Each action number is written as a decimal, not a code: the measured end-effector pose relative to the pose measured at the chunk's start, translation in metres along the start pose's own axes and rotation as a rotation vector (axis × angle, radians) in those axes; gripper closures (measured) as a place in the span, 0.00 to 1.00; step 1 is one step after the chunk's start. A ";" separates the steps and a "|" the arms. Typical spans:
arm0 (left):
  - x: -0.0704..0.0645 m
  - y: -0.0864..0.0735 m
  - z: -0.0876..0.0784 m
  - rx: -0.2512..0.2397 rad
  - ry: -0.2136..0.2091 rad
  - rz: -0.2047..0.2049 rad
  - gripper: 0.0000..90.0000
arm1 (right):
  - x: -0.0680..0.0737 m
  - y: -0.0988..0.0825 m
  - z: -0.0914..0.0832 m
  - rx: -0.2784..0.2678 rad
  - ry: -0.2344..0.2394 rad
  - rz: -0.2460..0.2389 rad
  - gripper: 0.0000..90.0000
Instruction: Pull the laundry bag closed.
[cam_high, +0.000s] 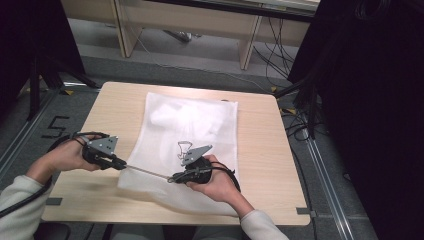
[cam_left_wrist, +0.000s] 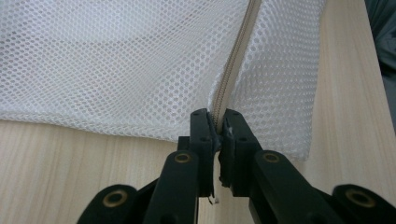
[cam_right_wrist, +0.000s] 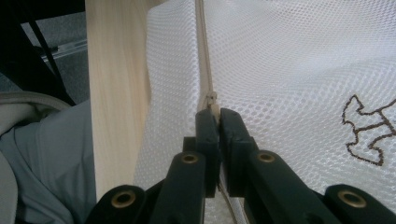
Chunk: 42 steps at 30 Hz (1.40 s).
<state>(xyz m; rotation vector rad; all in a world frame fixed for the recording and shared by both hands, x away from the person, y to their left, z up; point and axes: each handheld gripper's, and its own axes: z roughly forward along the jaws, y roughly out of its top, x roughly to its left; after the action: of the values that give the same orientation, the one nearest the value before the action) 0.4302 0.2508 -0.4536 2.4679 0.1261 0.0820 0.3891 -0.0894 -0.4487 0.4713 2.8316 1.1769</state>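
A white mesh laundry bag (cam_high: 192, 120) lies flat on the wooden table (cam_high: 260, 150), its zipper (cam_high: 147, 172) running along the near edge. My left gripper (cam_high: 122, 165) is shut on the zipper's end at the bag's corner; in the left gripper view the jaws (cam_left_wrist: 218, 126) pinch the beige zipper tape (cam_left_wrist: 233, 60). My right gripper (cam_high: 172, 178) is shut on the zipper pull, and in the right gripper view its jaws (cam_right_wrist: 217, 121) close just below the slider (cam_right_wrist: 212, 99). The zipper is drawn taut between the two grippers.
A brown stitched mark (cam_right_wrist: 369, 126) decorates the bag near the right hand. The table's near edge (cam_high: 175, 220) is close to the person's lap (cam_right_wrist: 51, 154). Cables (cam_high: 295, 125) and dark stands (cam_high: 37, 75) stand on the floor around the table.
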 end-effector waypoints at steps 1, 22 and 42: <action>0.000 0.000 0.000 0.000 0.000 0.001 0.93 | 0.000 -0.001 -0.001 0.013 -0.013 0.003 0.98; 0.001 -0.001 -0.001 0.002 0.006 -0.002 0.92 | -0.002 -0.009 -0.007 0.010 -0.020 0.014 0.98; 0.001 -0.001 -0.002 0.004 0.008 0.009 0.92 | -0.002 -0.018 -0.014 0.021 -0.018 0.039 0.98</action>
<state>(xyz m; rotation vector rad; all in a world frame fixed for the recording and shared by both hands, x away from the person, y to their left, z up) 0.4313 0.2525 -0.4528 2.4726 0.1183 0.0959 0.3846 -0.1116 -0.4512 0.5377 2.8347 1.1451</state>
